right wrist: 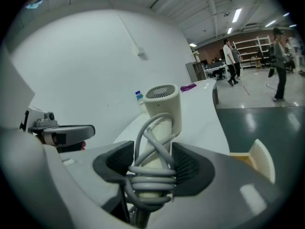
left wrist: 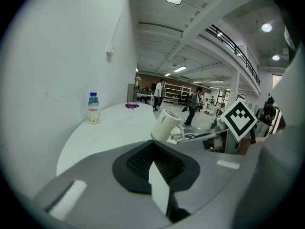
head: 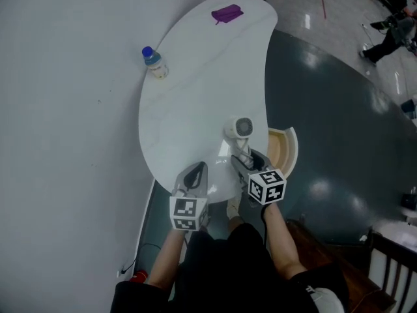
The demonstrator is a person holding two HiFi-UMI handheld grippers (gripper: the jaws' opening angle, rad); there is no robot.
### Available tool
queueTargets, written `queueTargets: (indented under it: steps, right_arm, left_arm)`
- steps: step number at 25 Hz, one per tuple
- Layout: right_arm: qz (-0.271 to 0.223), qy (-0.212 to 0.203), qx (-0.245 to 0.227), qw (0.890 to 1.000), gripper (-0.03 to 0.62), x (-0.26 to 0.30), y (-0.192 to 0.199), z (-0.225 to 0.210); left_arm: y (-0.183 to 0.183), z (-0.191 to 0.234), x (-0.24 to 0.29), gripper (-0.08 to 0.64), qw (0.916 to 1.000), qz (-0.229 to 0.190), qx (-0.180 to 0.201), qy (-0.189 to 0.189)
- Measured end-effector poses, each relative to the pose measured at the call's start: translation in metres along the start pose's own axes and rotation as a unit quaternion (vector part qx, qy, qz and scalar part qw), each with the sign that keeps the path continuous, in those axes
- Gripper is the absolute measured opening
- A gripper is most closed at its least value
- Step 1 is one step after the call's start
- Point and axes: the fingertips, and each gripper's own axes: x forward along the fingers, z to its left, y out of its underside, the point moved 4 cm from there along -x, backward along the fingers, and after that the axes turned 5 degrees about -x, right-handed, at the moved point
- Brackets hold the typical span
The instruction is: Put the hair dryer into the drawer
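The white hair dryer (head: 241, 129) has its grey cord wound round the handle. My right gripper (head: 247, 162) is shut on that handle, and the dryer's head (right wrist: 163, 104) stands up beyond the jaws, lifted over the near edge of the white table (head: 195, 90). An open drawer (head: 285, 150) with a pale wooden inside juts from the table's right side, just right of the dryer; its curved front (right wrist: 262, 159) shows in the right gripper view. My left gripper (head: 194, 175) hovers to the left of the dryer (left wrist: 166, 125), jaws together and holding nothing.
A small bottle with a blue cap (head: 155, 62) stands at the table's left edge by the wall. A purple object (head: 227, 14) lies at the far end. Dark floor surrounds the table on the right, with people walking far off.
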Motion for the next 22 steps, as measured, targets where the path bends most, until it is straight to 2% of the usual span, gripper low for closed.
queueTargets:
  steps: [12,22]
  right_arm:
    - [-0.026,0.060,0.026,0.998,0.253,-0.082,0.000,-0.080]
    - [-0.029,0.102,0.048,0.993,0.253,-0.116,0.017,-0.124]
  left_arm:
    - [-0.019,-0.083,0.047,0.008,0.9982,-0.004,0.030,0.051]
    - [-0.015,-0.127,0.080,0.008,0.9950,0.008,0.046,0.089]
